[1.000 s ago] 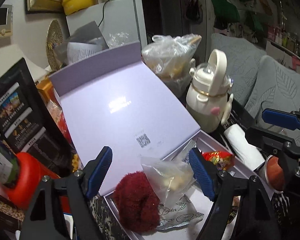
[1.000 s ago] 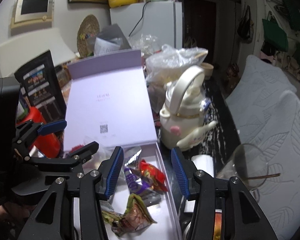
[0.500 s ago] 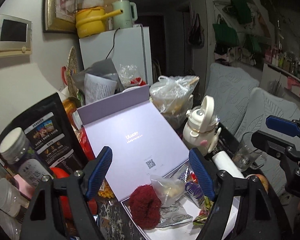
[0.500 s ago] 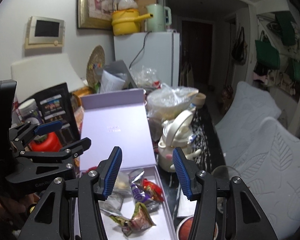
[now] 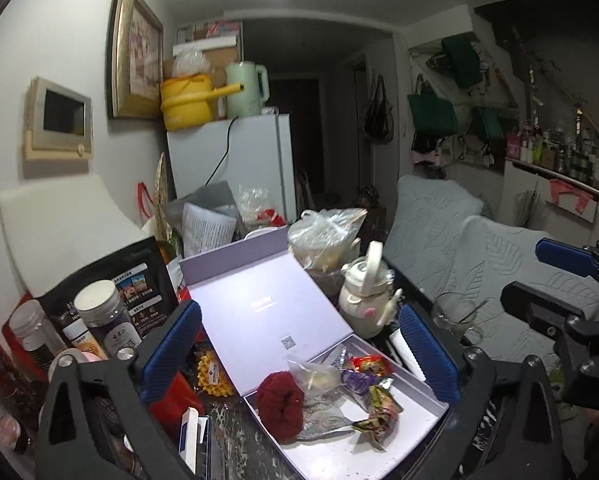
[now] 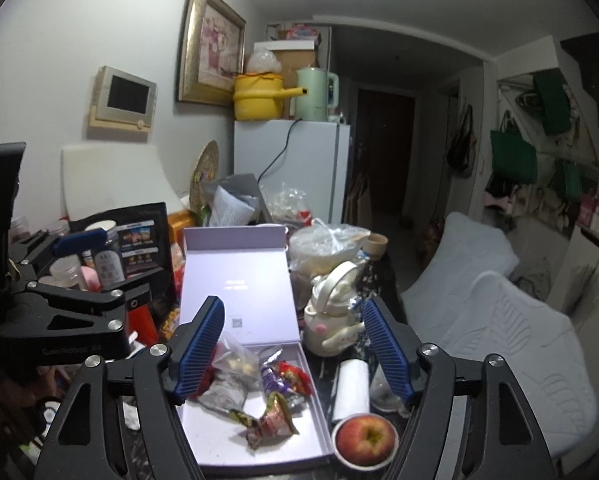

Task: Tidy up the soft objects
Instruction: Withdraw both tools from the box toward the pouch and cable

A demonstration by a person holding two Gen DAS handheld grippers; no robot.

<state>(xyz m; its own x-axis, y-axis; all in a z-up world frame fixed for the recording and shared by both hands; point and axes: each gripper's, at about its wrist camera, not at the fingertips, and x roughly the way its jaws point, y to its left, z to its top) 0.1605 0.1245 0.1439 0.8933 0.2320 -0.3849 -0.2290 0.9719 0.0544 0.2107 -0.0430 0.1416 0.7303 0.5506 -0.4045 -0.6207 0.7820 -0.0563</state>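
Observation:
An open lavender box [image 5: 339, 440] lies on the cluttered table with its lid [image 5: 259, 312] leaning back. Inside it are a dark red fluffy scrunchie [image 5: 279, 404], a clear plastic bag [image 5: 315, 376] and several crumpled snack wrappers [image 5: 379, 408]. My left gripper [image 5: 299, 352] hovers above and in front of the box, its jaws opening wide with nothing held between them. My right gripper [image 6: 295, 346] hangs above the same box [image 6: 211, 432], its jaws also opening and empty. The wrappers [image 6: 271, 420] and the bag [image 6: 235, 364] lie below it.
Right of the box stand a cream kettle-shaped bottle [image 6: 335, 312], a white roll [image 6: 353, 388], a glass [image 6: 383, 388] and an apple in a bowl [image 6: 365, 440]. Jars and a black pouch [image 5: 111, 300] crowd the left. A grey sofa [image 5: 479, 264] runs along the right.
Both grippers have risen and drawn back from the box, so more of the room shows. Both pairs of jaws have spread wider. The box contents have not moved.

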